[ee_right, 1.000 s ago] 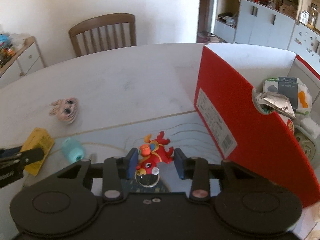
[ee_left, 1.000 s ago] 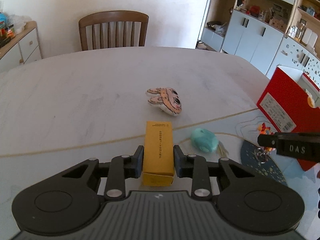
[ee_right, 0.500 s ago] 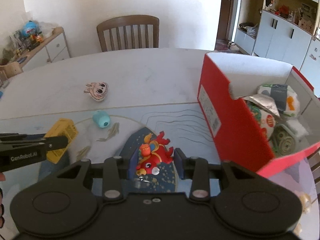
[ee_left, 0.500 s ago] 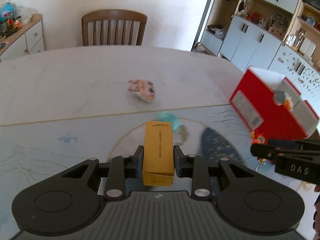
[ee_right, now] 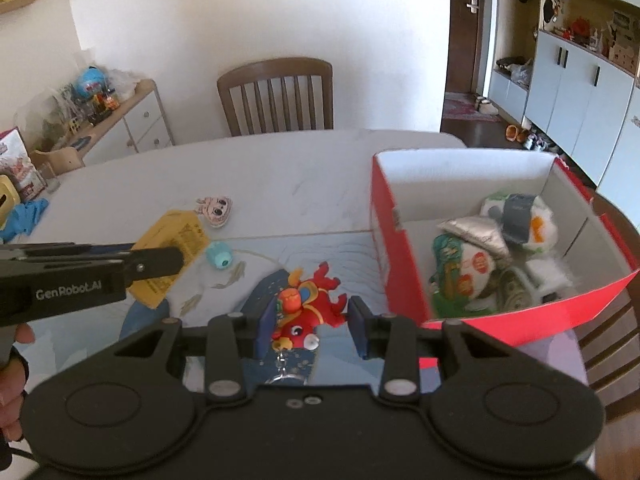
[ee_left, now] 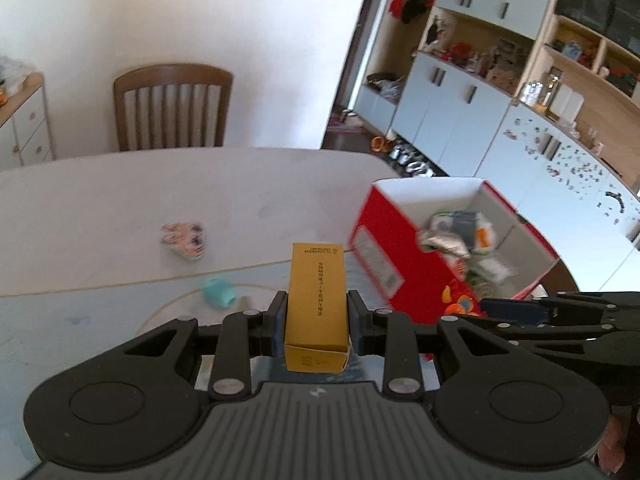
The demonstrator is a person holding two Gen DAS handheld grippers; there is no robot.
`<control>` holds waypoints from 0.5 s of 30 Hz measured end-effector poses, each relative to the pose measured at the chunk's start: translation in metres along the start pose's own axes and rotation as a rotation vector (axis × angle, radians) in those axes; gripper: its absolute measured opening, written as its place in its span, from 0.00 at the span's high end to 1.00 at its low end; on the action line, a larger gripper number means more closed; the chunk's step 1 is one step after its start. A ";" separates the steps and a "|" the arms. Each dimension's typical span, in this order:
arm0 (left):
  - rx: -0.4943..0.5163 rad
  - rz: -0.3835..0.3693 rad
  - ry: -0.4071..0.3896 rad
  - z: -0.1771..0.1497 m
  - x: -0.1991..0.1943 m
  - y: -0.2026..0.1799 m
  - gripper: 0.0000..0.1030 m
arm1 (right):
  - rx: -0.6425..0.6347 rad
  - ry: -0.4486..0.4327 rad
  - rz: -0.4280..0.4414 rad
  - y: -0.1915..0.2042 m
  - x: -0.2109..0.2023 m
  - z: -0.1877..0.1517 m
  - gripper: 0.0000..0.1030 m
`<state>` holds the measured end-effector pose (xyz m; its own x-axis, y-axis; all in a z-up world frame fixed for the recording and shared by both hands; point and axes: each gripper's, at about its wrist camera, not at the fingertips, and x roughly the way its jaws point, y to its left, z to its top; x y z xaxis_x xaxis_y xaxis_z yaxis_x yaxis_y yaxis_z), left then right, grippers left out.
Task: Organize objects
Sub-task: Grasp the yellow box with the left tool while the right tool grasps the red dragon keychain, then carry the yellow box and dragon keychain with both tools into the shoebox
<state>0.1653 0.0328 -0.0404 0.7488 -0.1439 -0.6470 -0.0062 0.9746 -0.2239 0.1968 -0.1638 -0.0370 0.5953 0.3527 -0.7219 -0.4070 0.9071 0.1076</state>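
Left wrist: left gripper point(ee_left: 316, 316) pinching yellow carton point(ee_left: 316, 300), raised since a second ago, red box point(ee_left: 452, 240) now nearer. Right wrist: right gripper point(ee_right: 312, 326) clamped on red dragon toy point(ee_right: 306, 306), likewise lifted beside box; drop-in likely next.

A yellow carton point(ee_left: 318, 300) stands clamped between the left tongs' point(ee_left: 316, 320) fingers; a red dragon toy point(ee_right: 308, 308) sits pinched in the right tongs point(ee_right: 312, 330). Beyond them lie a teal toy point(ee_right: 219, 255) and pink face charm point(ee_right: 215, 208); right, an open red box point(ee_right: 404, 280) holds packets.
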 end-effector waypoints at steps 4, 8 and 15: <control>0.022 -0.016 -0.002 0.007 0.005 -0.029 0.71 | -0.007 -0.016 0.001 -0.020 -0.012 0.004 0.64; 0.039 -0.027 -0.007 0.014 0.011 -0.056 0.71 | -0.013 -0.032 -0.008 -0.044 -0.020 0.011 0.64; 0.081 -0.035 -0.008 0.026 0.031 -0.102 0.71 | -0.009 -0.050 -0.026 -0.091 -0.024 0.017 0.64</control>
<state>0.2061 -0.0669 -0.0186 0.7527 -0.1769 -0.6341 0.0736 0.9798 -0.1860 0.2312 -0.2513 -0.0174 0.6398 0.3402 -0.6892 -0.3968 0.9141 0.0829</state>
